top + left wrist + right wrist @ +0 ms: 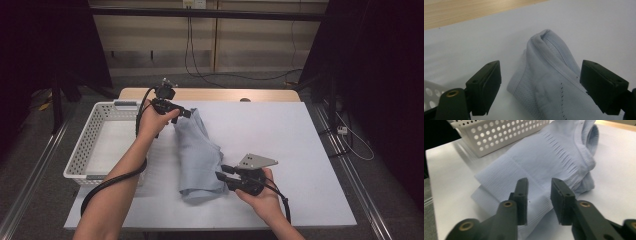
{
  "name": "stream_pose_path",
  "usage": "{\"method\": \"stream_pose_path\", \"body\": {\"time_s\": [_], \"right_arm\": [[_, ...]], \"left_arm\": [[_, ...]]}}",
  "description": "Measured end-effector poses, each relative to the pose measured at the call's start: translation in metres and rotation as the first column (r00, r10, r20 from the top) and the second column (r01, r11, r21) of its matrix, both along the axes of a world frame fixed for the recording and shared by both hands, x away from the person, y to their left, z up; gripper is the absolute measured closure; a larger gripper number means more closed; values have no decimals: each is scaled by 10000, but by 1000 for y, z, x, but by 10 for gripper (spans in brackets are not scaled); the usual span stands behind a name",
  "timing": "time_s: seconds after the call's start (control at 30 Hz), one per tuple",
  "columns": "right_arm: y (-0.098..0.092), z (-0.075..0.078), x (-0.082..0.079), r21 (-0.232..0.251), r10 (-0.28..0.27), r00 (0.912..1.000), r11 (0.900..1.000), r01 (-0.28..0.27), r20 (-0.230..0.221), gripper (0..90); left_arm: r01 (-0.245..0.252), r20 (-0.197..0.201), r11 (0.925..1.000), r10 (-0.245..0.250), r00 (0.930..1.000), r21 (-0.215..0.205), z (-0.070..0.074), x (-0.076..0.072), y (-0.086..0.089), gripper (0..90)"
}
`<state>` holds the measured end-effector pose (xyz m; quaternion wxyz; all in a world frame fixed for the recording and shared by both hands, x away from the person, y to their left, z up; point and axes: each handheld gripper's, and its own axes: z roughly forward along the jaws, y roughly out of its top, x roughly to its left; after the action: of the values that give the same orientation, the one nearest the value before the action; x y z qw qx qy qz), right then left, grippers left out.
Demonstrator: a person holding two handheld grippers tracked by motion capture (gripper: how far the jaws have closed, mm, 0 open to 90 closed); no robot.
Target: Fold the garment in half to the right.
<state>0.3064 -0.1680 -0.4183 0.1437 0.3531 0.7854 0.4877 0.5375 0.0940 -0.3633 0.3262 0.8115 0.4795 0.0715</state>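
The high view shows the whole pale blue garment (199, 155) mid-frame on the tabletop (280, 135), beside the basket (95, 145). The left tool (540, 85) stands spread around its folded end. The right tool (539, 200) is parted slightly above the ribbed hem; whether it touches is hard to tell.

a lab or test room set up for recording, not a home. a wooden tabletop (210, 94) under a plain white sheet (280, 145) stands between black curtains (380, 75). cables (192, 55) hang down the bare panelled wall (250, 45) and trail across grey carpet (30, 165), with metal rails (350, 170) along both sides.
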Motion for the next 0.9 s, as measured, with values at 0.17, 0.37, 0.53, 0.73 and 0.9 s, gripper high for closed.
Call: {"method": "stream_pose_path", "body": {"time_s": [0.17,0.37,0.53,0.73,0.9], "right_arm": [[0,-3,10,-145,-268,9996,9995,268,-19,555],[-1,-8,21,-253,-506,9987,9984,503,-92,425],[-2,-12,30,-297,-643,9977,9975,637,-211,339],[-4,-14,36,-370,-656,9976,9972,648,-223,303],[-5,-15,39,-423,-693,9974,9968,685,-179,275]], "left_arm": [[33,50,10000,-33,10000,25,1,-4,2,172],[58,70,10000,-58,10000,16,3,-9,4,165],[65,33,10000,-65,10000,-5,1,-14,5,160],[24,-31,10000,-24,10000,-20,-1,-20,6,152],[111,14,9999,-111,9999,-80,-1,-28,5,144]]}}
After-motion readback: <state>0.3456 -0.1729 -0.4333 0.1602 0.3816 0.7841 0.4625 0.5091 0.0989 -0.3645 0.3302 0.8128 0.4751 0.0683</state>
